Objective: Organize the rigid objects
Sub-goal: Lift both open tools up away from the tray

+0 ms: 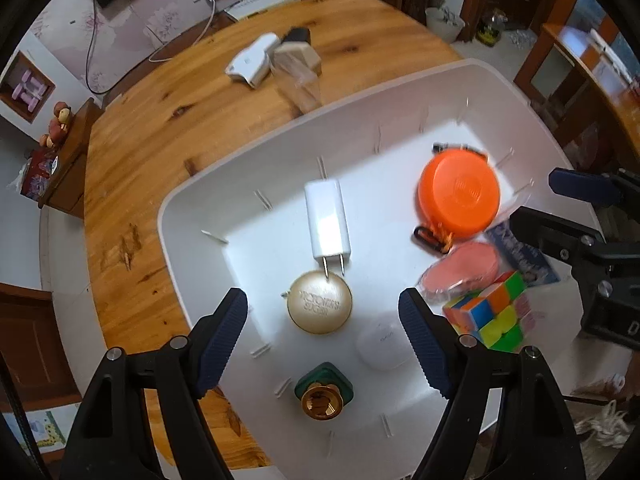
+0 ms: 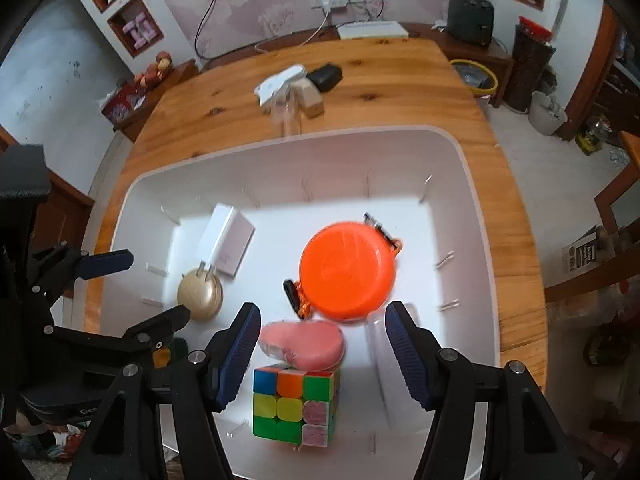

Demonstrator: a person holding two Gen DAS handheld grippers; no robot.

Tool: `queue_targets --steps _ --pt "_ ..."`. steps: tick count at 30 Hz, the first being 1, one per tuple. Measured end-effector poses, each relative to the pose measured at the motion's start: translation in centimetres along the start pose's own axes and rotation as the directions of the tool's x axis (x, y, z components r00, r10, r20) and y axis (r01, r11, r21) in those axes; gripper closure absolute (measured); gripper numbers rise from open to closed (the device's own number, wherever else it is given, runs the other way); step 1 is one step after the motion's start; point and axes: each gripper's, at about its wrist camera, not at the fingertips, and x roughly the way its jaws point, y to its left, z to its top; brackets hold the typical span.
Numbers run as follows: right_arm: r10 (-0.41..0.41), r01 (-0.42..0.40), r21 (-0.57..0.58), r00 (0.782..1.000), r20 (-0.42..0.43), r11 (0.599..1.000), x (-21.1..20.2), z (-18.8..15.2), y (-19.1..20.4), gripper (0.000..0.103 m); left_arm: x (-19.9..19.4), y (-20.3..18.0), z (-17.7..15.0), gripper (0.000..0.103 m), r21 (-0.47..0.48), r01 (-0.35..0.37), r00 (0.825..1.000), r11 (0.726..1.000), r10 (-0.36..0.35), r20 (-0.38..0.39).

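Note:
A white bin (image 1: pixel 168 216) (image 2: pixel 132 188) on the wooden table holds the objects. In the left wrist view my left gripper (image 1: pixel 322 300) hangs open above a gold round compact (image 1: pixel 320 312), touching nothing. A white charger plug (image 1: pixel 327 224) lies just beyond the compact. A green and gold piece (image 1: pixel 323 392) and a small white case (image 1: pixel 382 346) lie nearer. In the right wrist view my right gripper (image 2: pixel 322 312) stands open above a pink packet (image 2: pixel 308 344) and a colour cube (image 2: pixel 294 408), gripping neither. An orange round disc (image 2: pixel 348 272) lies ahead of it.
On the bare table (image 1: pixel 132 168) beyond the bin sit a white device (image 1: pixel 256 60), a tan block (image 1: pixel 298 56) and a clear container (image 1: pixel 302 88). Each gripper shows in the other's view: the right gripper (image 1: pixel 560 208) at the right edge, the left gripper (image 2: pixel 140 292) at the left.

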Motion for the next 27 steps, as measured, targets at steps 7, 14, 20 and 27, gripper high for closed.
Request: queue_targets --steps 7,14,20,27 --pt "-0.012 0.011 0.019 0.998 0.059 1.000 -2.0 1.5 -0.8 0.037 -2.4 2.1 1.8 0.022 -0.055 0.026 0.997 0.998 -0.022 0.073" --pt "-0.011 0.009 0.017 0.995 0.101 1.000 -3.0 3.5 -1.2 0.037 -4.6 3.7 3.7 0.022 -0.093 0.040 0.990 0.995 -0.027 0.136" --pt "-0.008 0.007 0.006 0.992 0.130 1.000 -3.7 5.6 -1.8 0.037 -5.9 5.0 6.0 0.022 -0.121 0.027 0.984 0.992 -0.005 0.179" --pt "-0.014 0.015 -0.006 0.985 0.173 1.000 -4.6 9.1 -3.3 0.037 -6.6 6.8 9.1 0.022 -0.151 -0.002 0.976 0.989 0.034 0.215"
